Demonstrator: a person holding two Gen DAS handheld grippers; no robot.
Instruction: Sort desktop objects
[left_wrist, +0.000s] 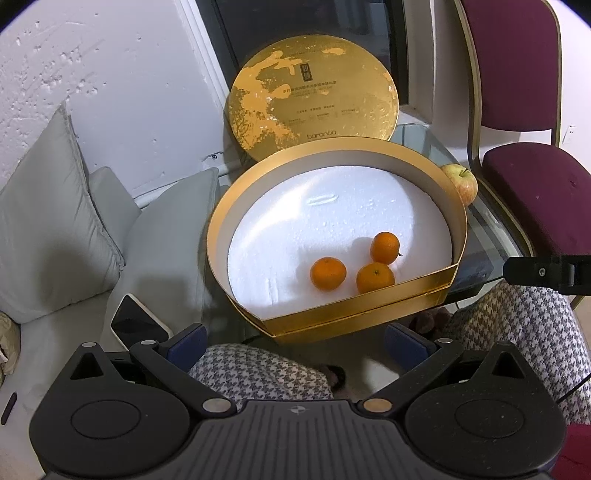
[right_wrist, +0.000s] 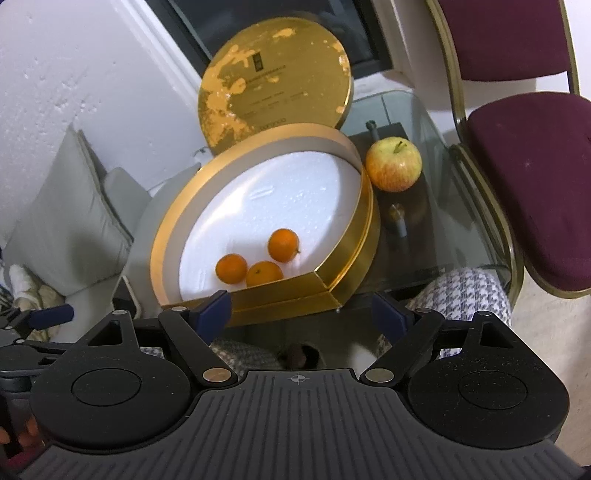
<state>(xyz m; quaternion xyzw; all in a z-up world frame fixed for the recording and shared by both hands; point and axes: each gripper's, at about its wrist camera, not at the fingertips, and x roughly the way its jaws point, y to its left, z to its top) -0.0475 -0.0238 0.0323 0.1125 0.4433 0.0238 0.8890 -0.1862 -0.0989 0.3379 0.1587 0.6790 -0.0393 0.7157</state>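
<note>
A round gold box (left_wrist: 255, 188) (right_wrist: 168, 240) with a white foam floor stands on a glass table (left_wrist: 480, 229) (right_wrist: 436, 236). Three small oranges lie in its near part: one (left_wrist: 328, 273) (right_wrist: 231, 269), another (left_wrist: 375, 277) (right_wrist: 264, 273), a third (left_wrist: 385, 247) (right_wrist: 283, 245). An apple (right_wrist: 393, 164) (left_wrist: 463, 182) sits on the glass just outside the box's right wall. My left gripper (left_wrist: 295, 338) is open, held back from the box's near wall, nothing between its fingers. My right gripper (right_wrist: 301, 306) is open too, just short of the same wall.
The gold lid (left_wrist: 314, 96) (right_wrist: 273, 81) leans upright behind the box. Grey cushions (left_wrist: 55, 221) and a phone (left_wrist: 136, 325) lie at the left. A maroon chair (left_wrist: 535, 192) (right_wrist: 528, 177) stands at the right. A person's checked-trousered knees (left_wrist: 258, 369) show under the glass.
</note>
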